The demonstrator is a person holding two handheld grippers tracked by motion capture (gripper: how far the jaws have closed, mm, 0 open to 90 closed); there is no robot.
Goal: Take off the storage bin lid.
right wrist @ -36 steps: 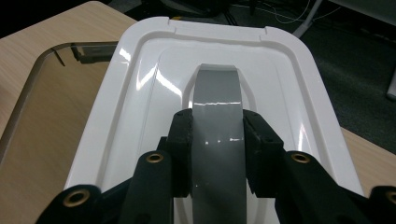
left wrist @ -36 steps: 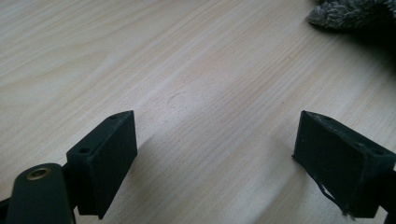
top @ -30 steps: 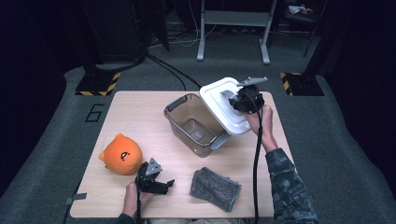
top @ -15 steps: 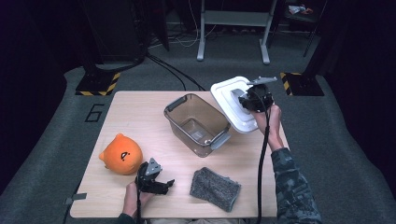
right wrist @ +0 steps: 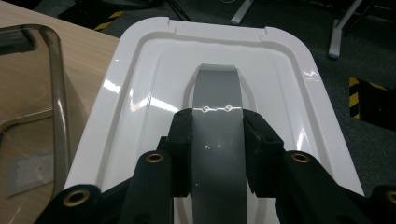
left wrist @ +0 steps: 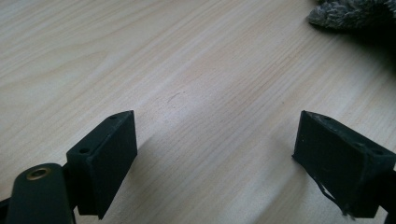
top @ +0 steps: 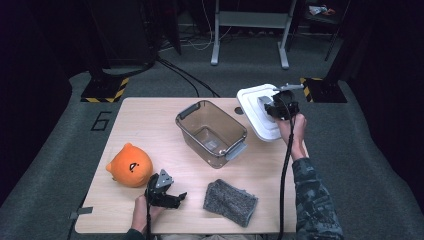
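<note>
A white rectangular plastic lid [top: 260, 111] is held by its grey arched handle [right wrist: 217, 140], on which the right gripper [top: 276, 106] is clamped from both sides; in the right gripper view the black pads [right wrist: 183, 140] are seen pressed against the handle's flanks. The lid is carried tilted, off the table's far right corner and partly over the dark carpeted floor [top: 350, 150], presumably so that it is kept clear of the container's rim. The handle seems to have been chosen as the grip point because it is the one narrow raised part of a broad, smooth lid.

The translucent brown rectangular plastic container [top: 212, 131] is left open and uncovered near the middle of the light wooden table [top: 150, 120], towards the far edge, with its grey latch [top: 235, 151] turned to the near side; a small label can be made out on its floor.

The left gripper [top: 172, 196] is rested at the table's near edge with its jaws spread wide and nothing between them, bare wood being seen there in the left gripper view. It is judged to be parked out of the way. Just beside it an orange round plush toy [top: 130, 165] is set towards the near left corner, and a grey folded fuzzy cloth [top: 230, 202] lies along the near edge to the other side.
</note>
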